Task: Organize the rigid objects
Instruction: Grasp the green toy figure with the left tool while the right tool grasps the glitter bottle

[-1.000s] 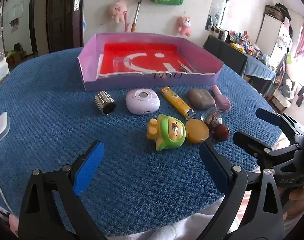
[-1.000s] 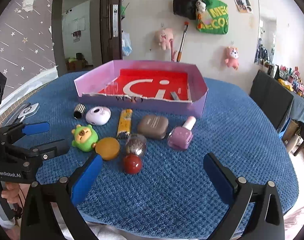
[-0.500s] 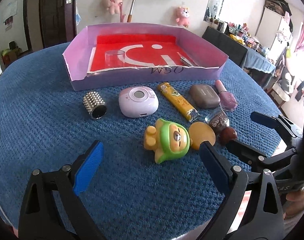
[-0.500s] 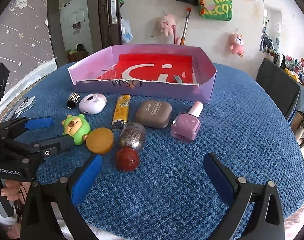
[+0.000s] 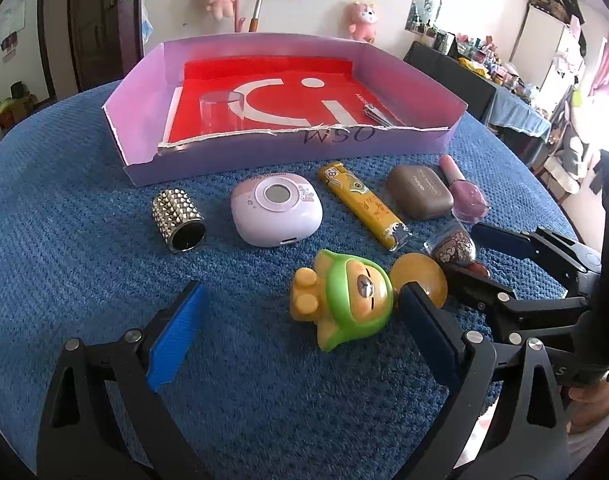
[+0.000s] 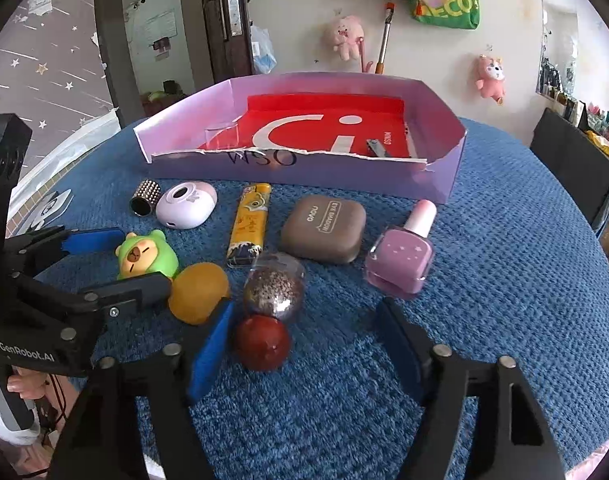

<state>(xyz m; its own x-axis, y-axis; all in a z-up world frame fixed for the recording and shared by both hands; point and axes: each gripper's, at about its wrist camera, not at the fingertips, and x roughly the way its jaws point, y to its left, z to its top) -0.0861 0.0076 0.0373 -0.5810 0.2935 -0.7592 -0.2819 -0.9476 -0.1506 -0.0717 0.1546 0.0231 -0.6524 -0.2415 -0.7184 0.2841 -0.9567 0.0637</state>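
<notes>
Left hand-held gripper (image 5: 296, 320), fingers spread wide, flanks the green capybara toy (image 5: 344, 300) lying on the blue desk (image 5: 84, 208). Right hand-held gripper (image 6: 304, 344), likewise agape, brackets the red ball (image 6: 262, 342); the purple tray (image 6: 304, 168) stands behind the row of objects.

My left tongs (image 5: 300, 324) and right tongs (image 6: 304, 344) are black with bright blue pads. The woven tablecloth (image 5: 64, 208) under me is deep blue. My shallow cardboard tray (image 5: 264, 152) is lilac, its floor red with white curves. The plastic capybara toy (image 5: 344, 300) is lime green and orange; the slim lighter (image 5: 364, 210) yellow; the round bead (image 6: 262, 342) dark red.
</notes>
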